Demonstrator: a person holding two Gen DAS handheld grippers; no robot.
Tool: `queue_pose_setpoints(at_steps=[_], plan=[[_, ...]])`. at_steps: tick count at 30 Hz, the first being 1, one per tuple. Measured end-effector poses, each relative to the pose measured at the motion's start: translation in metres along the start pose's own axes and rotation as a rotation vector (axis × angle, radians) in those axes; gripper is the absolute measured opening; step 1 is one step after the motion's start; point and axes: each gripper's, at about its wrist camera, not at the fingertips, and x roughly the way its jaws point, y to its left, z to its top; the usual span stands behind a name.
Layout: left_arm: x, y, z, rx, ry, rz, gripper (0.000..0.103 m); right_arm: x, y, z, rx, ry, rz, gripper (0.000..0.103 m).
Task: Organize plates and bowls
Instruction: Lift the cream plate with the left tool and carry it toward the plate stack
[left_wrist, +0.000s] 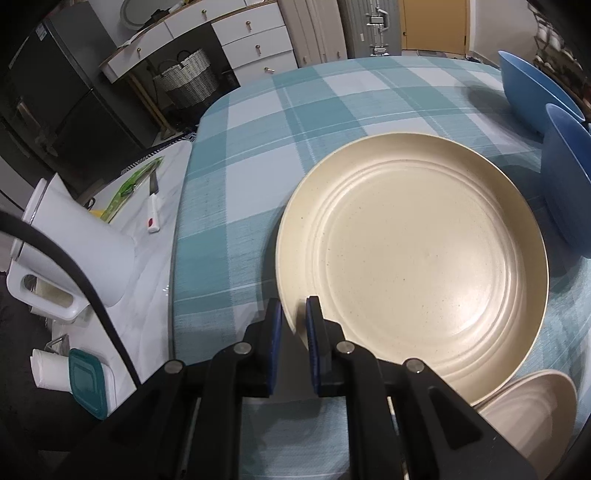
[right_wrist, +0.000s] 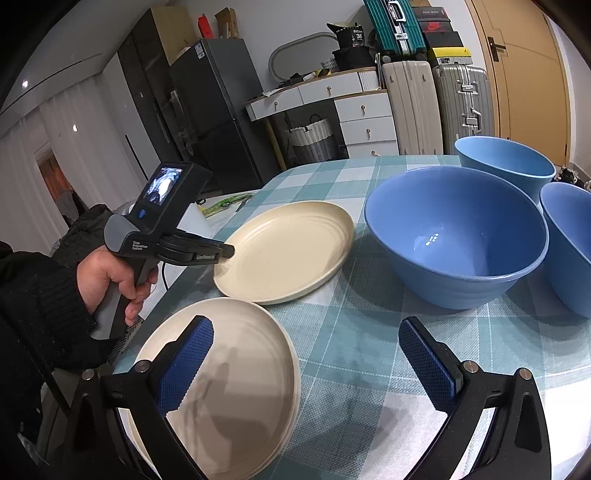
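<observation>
Nearest to the person, at the near left corner of the table (right_wrist: 351, 332), lies one cream plate (right_wrist: 221, 369). The right gripper (right_wrist: 306, 365) hovers just above the table beside it, its two blue pads wide apart and holding nothing.

A little farther along the left edge lies the second cream plate (left_wrist: 413, 254). The left gripper (left_wrist: 294, 317) has its fingers set on both sides of this plate's near rim, one outside and one inside. The pads are close together around the rim, and I judge the grip to be closed on it, though a thin gap on the outer side is hard to rule out. From the right wrist view, the plate looks tilted a little, with the gripped side raised.

Beyond the plates, toward the far right side of the table, three blue bowls (right_wrist: 454, 236) stand close to each other.

The step in hand seems to be to stack the far plate on the near one. To do it well, the grip should be firm before lifting, because a plate held at one rim wants to swing down. Keep it nearly level, carry it low, and lower it centred over the other plate.
</observation>
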Motion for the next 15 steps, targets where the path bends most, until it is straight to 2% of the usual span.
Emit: queue_pose_setpoints(at_steps=[15], plan=[[-0.002, 0.037, -0.021, -0.063, 0.027, -0.011, 0.011, 0.007, -0.005, -0.003, -0.012, 0.008, -0.002, 0.102]])
